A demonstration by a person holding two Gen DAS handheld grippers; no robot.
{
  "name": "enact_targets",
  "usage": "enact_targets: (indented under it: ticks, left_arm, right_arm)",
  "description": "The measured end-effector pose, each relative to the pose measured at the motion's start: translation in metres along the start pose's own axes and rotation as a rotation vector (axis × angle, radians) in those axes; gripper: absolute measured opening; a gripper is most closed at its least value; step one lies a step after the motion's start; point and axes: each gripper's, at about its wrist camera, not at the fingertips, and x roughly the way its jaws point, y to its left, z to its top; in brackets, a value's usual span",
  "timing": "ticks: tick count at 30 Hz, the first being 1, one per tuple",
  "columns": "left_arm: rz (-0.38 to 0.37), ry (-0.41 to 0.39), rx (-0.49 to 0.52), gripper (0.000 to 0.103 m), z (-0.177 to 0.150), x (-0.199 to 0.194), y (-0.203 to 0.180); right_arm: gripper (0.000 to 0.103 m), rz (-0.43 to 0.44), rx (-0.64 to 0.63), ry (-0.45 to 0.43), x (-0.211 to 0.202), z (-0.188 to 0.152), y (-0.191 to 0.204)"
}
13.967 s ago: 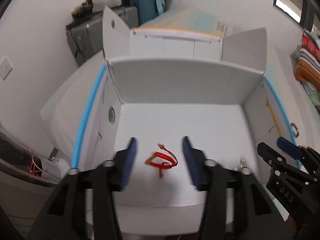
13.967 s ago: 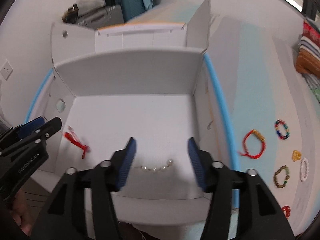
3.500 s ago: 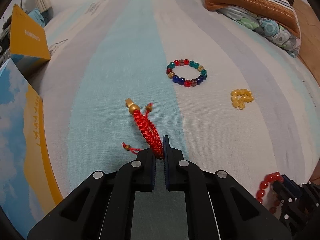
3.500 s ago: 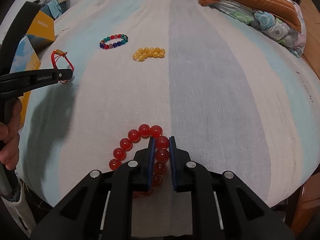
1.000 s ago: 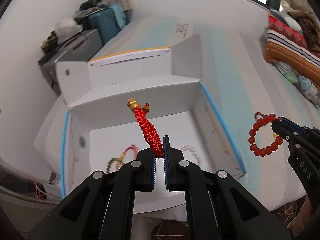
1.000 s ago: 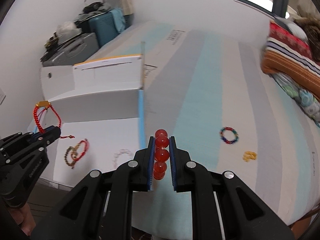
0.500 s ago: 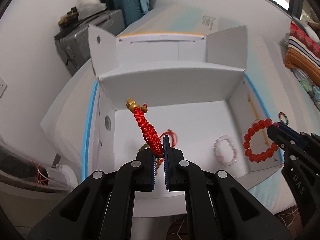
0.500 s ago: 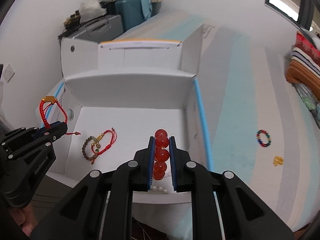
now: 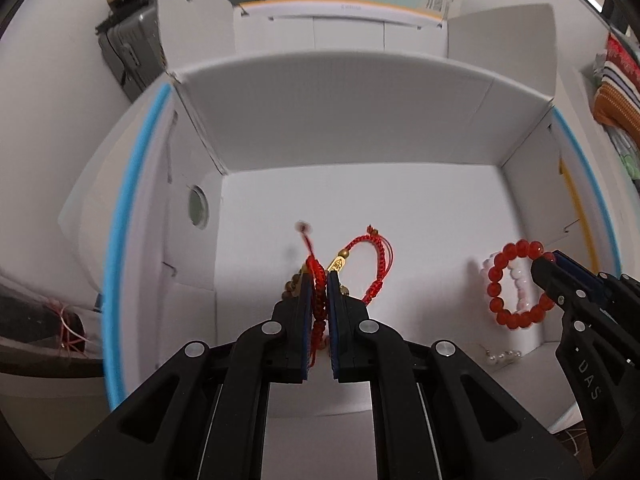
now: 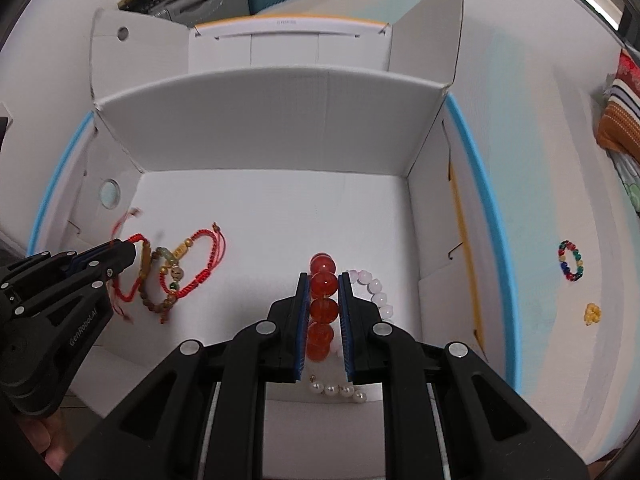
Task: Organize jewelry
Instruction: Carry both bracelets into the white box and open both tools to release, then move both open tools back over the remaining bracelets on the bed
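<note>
Red bead bracelet [image 10: 323, 300] clamped in right tool [image 10: 324, 280].

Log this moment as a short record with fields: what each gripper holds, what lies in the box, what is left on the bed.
left gripper: shut on red cord bracelet, above the box floor
right gripper: shut on red bead bracelet, above the box floor
white box: holds red string bracelet, brown bead bracelet, pink bead bracelet, pearl strand
bed sheet: multicolour bead bracelet, yellow bead piece
</note>
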Motion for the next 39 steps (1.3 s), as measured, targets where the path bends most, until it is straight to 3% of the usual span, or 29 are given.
enact_targets:
  ticks: [9,11,16,18,21,33,39]
  left_arm:
    - [-0.007,0.009,0.004,0.009,0.0,0.002,0.0]
    - [-0.006,0.001,0.002,0.009,-0.001,-0.003,-0.001]
    - [0.008,-0.065,-0.022,0.039,-0.004,-0.029,-0.001]
    - [0.014,-0.096,-0.027,0.059,-0.003,-0.041,-0.003]
    - [0.027,-0.154,-0.033,0.072,-0.003,-0.061,-0.008]
    - [-0.024,-0.225,0.028,0.094,-0.009,-0.101,-0.065]
    - [-0.081,-0.243,0.076,0.097,-0.012,-0.111,-0.109]
  right_arm:
    - [0.014,0.006,0.007,0.031,0.01,-0.002,0.001]
    - [0.021,0.014,0.003,0.019,0.003,-0.001,0.002]
    - [0.051,0.026,0.02,-0.042,-0.025,0.001,-0.005]
    - [0.058,0.019,0.03,-0.073,-0.038,-0.001,-0.011]
    - [0.065,0.006,0.048,-0.112,-0.058,-0.005,-0.023]
    - [0.09,-0.065,0.161,-0.221,-0.115,-0.031,-0.094]
    - [0.095,-0.114,0.214,-0.245,-0.132,-0.048,-0.143]
